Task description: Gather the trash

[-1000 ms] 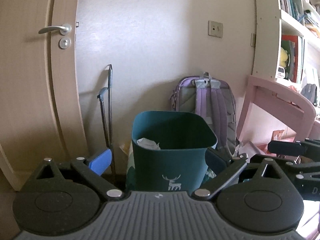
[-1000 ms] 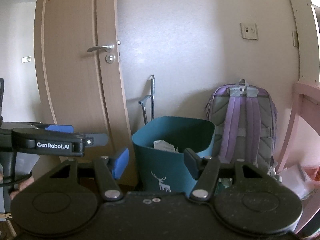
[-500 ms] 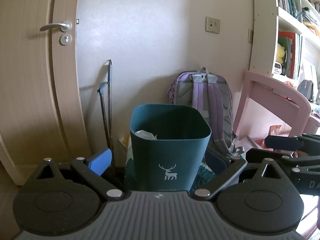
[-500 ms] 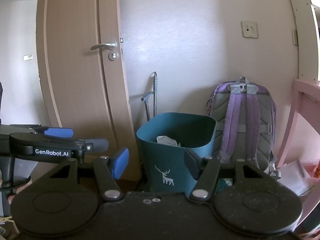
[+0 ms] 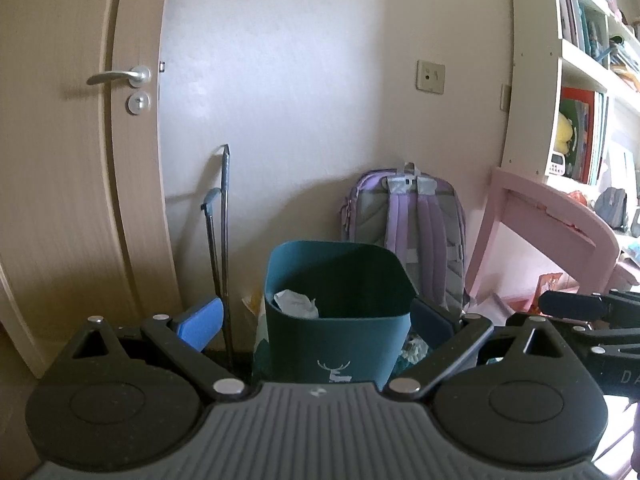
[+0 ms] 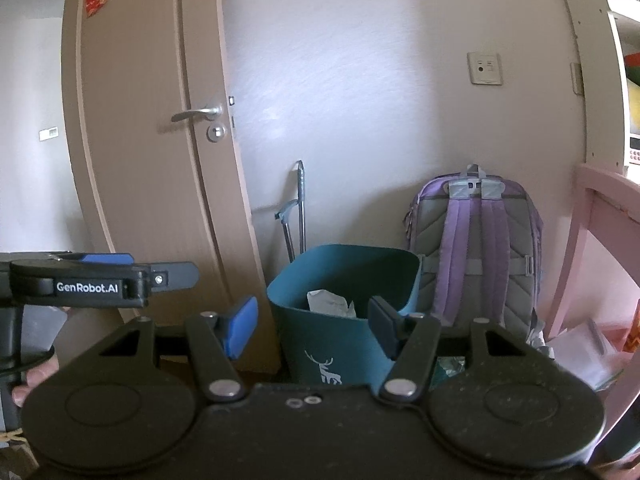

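A teal trash bin [image 5: 340,344] with a white deer print stands on the floor by the wall; it also shows in the right wrist view [image 6: 320,344]. Crumpled white paper [image 5: 296,303] lies inside it, seen too in the right wrist view [image 6: 330,303]. My left gripper [image 5: 316,322] is open and empty, short of the bin, its fingers framing it. My right gripper [image 6: 314,322] is open and empty, likewise short of the bin. The left gripper shows at the left of the right wrist view [image 6: 100,278].
A purple and grey backpack [image 5: 416,236] leans on the wall behind the bin. A metal pole tool [image 5: 222,236] leans left of the bin beside a wooden door [image 5: 80,160]. A pink desk [image 5: 560,216] and bookshelf [image 5: 580,80] stand at right, papers [image 6: 580,352] beneath.
Both views have drawn back and tilted up a little; the bin sits lower and smaller in frame. Both grippers stay open and empty.
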